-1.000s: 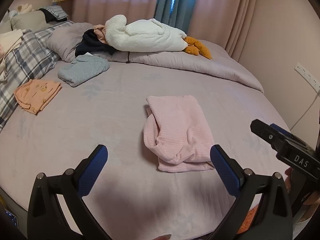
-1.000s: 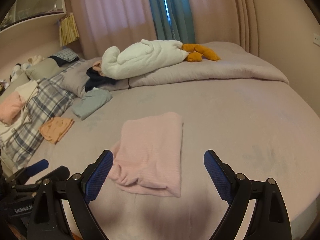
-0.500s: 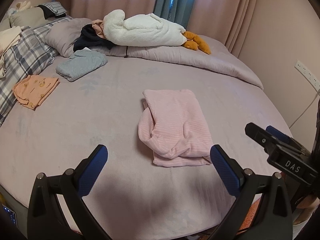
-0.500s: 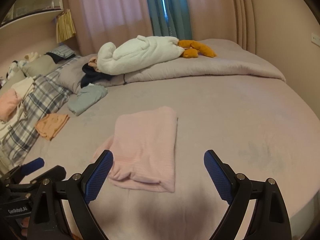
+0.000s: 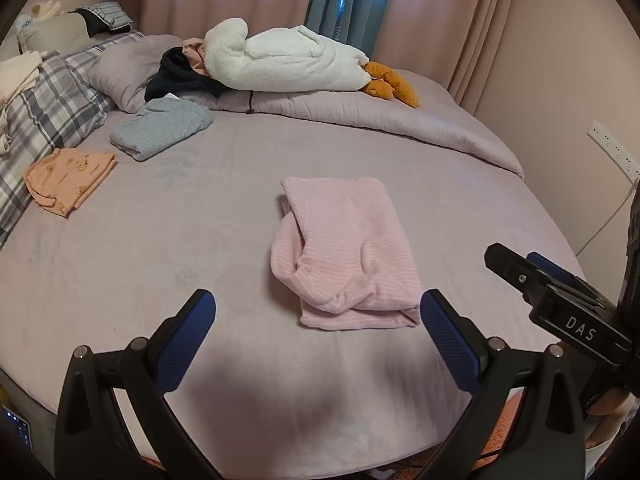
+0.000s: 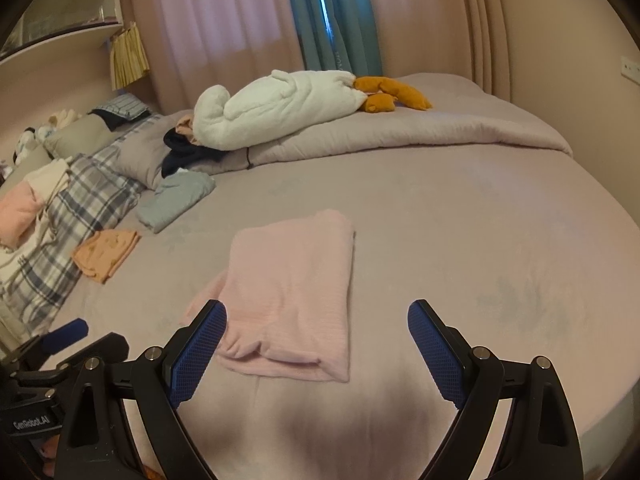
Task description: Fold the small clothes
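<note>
A folded pink striped garment [image 5: 348, 252] lies on the lilac bed [image 5: 200, 208], its bunched end toward me; it also shows in the right wrist view [image 6: 294, 292]. My left gripper [image 5: 316, 330] is open and empty, held above the bed's near edge just short of the garment. My right gripper [image 6: 318, 342] is open and empty, also just short of the garment's near end. The right gripper shows at the right edge of the left wrist view [image 5: 560, 300]. A folded grey-blue garment [image 5: 160, 128] and a folded orange one [image 5: 68, 180] lie at the far left.
A white plush goose [image 5: 280, 60] with orange feet lies on a rolled lilac duvet [image 5: 400, 120] at the back. Dark clothes [image 5: 176, 76], a pillow and a plaid blanket [image 5: 44, 112] sit at the left. A wall with sockets [image 5: 608, 152] is on the right.
Both grippers have drawn back toward the bed's near edge, so the pink garment sits slightly farther away. Both stay open. The garment has not moved.
</note>
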A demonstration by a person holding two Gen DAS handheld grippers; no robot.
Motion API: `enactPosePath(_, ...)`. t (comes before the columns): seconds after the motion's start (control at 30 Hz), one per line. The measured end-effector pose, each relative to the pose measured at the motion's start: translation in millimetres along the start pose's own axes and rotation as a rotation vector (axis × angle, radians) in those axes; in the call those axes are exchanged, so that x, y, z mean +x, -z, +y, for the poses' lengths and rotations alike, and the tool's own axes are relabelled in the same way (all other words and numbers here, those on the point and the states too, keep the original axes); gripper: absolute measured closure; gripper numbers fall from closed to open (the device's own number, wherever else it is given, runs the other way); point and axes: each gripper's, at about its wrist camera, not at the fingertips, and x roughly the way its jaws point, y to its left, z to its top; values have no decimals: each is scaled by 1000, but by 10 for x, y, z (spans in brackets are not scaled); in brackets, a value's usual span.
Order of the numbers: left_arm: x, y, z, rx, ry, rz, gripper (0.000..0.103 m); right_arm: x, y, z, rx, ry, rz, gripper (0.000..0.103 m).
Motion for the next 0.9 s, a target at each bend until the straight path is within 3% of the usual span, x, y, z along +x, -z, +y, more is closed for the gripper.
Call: enactPosePath(0.9, -14, 50, -23, 25, -10, 5, 1, -34, -36, -2, -7, -9, -3, 11)
